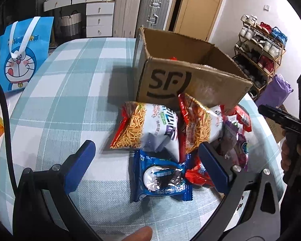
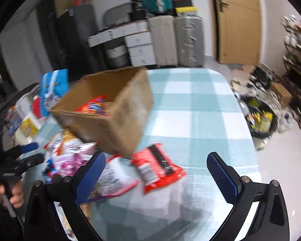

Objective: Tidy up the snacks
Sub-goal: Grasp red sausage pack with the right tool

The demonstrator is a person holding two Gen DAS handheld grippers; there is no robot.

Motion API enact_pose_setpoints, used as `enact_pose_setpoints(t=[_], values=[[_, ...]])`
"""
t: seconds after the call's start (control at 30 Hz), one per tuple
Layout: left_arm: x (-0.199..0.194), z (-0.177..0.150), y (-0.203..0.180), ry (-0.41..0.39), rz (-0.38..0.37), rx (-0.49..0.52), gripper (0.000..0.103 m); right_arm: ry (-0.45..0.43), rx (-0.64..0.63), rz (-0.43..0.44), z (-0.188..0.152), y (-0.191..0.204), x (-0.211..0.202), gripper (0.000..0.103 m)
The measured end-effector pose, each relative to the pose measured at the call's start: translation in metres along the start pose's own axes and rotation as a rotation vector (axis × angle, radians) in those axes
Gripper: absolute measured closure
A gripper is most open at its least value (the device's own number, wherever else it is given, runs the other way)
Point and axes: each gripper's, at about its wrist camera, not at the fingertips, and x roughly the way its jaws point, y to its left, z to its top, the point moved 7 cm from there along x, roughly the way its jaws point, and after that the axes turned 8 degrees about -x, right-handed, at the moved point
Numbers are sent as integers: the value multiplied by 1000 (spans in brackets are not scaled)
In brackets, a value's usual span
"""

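Note:
An open cardboard box stands on the checked tablecloth; in the right wrist view it holds red snack packs. Loose snacks lie in front of it: two noodle-snack bags, a blue cookie packet, red and purple packs. My left gripper is open just above the blue packet, empty. My right gripper is open and empty above a red pack and a white pack; that view is blurred. The right gripper also shows in the left wrist view.
A blue Doraemon bag stands at the table's left edge. Drawers and suitcases line the back wall by a door. A shoe rack stands at the right. A dark bin sits on the floor.

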Motion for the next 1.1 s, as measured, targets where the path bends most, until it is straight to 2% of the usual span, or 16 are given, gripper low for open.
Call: enact_pose_setpoints(t=[0.17,0.33,0.57,0.8,1.1], values=[[5,-3,1,21,-4,-5,1,53,24,-29,-13,-8,26,1],[8,-4,0,31,-10,1,1,92,-21,-57,-21,2,44,2],[11,-8,-6,43,-7,34,1,86,-22,-40,-21,11,55,3],[17,-17,-15,81,-15,78,1,94,-35,-58,-20,14,56,19],[21,-25,-22,122,-53,94,1,85,-33,-61,-22,9,58,20]])
